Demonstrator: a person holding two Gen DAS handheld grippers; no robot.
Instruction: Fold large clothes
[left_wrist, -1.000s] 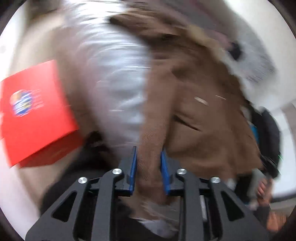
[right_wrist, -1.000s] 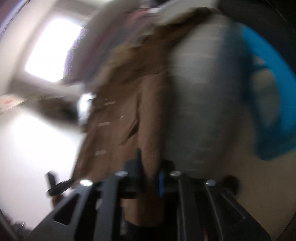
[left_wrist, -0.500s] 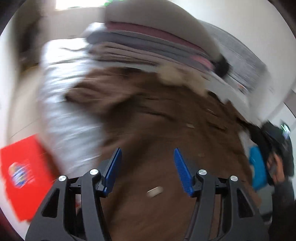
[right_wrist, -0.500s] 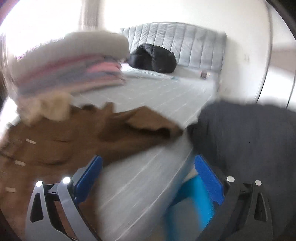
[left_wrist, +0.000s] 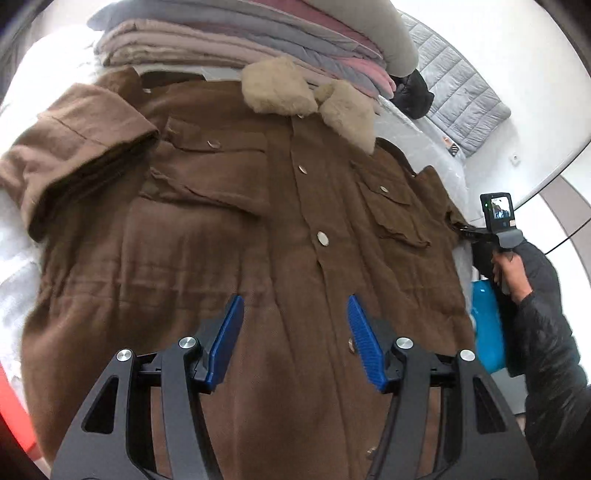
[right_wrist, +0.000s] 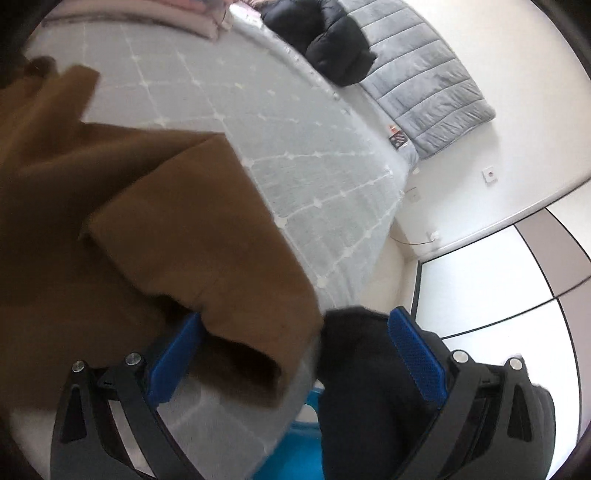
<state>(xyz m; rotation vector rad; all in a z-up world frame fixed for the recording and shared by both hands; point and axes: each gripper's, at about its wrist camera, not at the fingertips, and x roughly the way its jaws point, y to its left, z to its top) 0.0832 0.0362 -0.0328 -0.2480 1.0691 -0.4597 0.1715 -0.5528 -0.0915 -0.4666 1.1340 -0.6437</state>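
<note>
Both tools have let go of the brown jacket (left_wrist: 229, 236) they pinched a second ago, and it has dropped flat onto the bed (right_wrist: 258, 122). It lies front up, buttons showing, its fleece collar (left_wrist: 306, 96) touching a stack of folded clothes (left_wrist: 251, 40). The left tool (left_wrist: 293, 343) hovers spread above the hem. The right tool (right_wrist: 291, 363) stands wide open around the right sleeve's (right_wrist: 207, 254) cuff, not pressing it.

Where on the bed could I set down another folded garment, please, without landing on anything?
The clearest patch is the quilted mattress between the brown coat sleeve, the black jacket by the headboard and the folded stack. The near side is crowded: the coat covers it up to the stack.
</note>
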